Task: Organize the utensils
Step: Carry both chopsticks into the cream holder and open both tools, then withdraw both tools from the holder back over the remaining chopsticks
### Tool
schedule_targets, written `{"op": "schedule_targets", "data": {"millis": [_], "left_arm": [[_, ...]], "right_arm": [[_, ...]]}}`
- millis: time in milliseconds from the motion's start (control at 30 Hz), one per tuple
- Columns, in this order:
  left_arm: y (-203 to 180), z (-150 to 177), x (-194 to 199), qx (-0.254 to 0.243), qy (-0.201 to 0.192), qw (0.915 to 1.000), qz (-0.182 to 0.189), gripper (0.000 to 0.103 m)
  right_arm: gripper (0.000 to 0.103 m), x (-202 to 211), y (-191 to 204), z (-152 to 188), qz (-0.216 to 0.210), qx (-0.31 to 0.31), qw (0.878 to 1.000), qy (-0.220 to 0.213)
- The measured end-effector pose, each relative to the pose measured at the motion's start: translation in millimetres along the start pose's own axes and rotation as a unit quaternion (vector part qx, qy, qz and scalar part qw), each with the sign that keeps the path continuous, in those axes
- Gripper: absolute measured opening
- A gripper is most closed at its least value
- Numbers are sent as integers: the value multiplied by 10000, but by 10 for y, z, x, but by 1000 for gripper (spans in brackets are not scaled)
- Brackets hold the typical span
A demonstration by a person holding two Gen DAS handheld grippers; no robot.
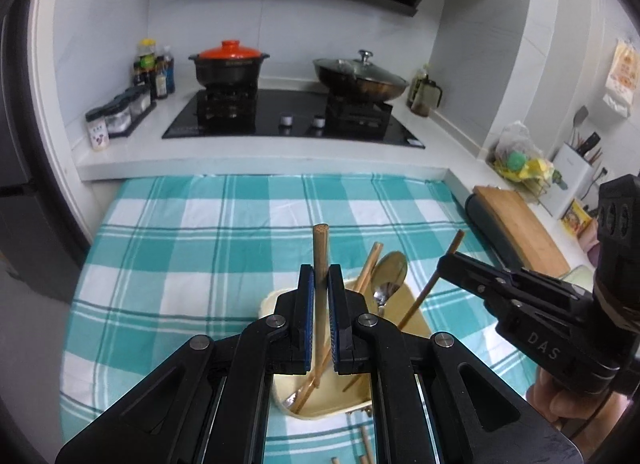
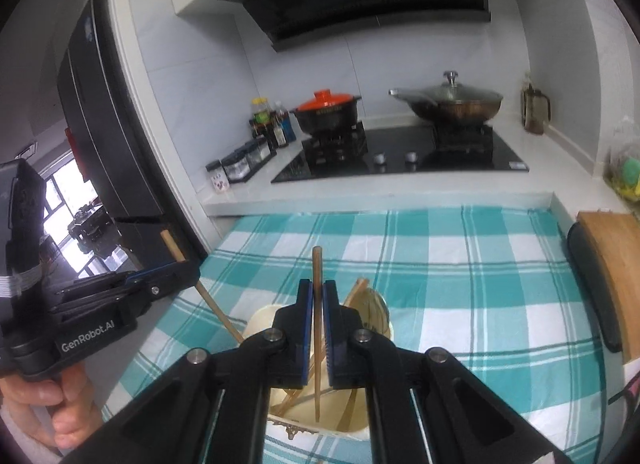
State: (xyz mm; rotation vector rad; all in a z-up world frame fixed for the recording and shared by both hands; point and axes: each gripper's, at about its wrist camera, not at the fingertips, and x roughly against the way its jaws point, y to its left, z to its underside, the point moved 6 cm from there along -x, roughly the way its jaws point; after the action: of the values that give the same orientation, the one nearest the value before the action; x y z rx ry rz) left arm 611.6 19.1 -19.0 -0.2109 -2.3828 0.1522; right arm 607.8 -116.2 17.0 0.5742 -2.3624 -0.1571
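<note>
The left hand-held gripper (image 1: 320,288) hides much of the cream holder (image 1: 320,412) and chopstick tips inside.

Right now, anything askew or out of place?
Yes. Loose wooden chopsticks lie on the teal checked cloth, outside the cream utensil holder. Each gripper, left and right, clamps one chopstick.

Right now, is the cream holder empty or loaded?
Loaded. The cream holder has chopsticks and a metal spoon standing in it.

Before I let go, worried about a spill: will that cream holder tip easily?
Possibly. The cream holder looks light, and the chopsticks and spoon lean out above its rim, loading it up high. The checked cloth underneath may let it shift.
</note>
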Motion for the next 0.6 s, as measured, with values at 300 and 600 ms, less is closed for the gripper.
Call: {"op": "schedule_targets", "data": {"millis": [300,600], "left_arm": [[64,40,-169,-28,67,9994,-338,37],[160,687,597,-619,381,9957,-575,70]], "right_arm": [[9,-473,-227,75,22,-404,9985,376],[34,322,-159,288,214,90,9995,227]]}}
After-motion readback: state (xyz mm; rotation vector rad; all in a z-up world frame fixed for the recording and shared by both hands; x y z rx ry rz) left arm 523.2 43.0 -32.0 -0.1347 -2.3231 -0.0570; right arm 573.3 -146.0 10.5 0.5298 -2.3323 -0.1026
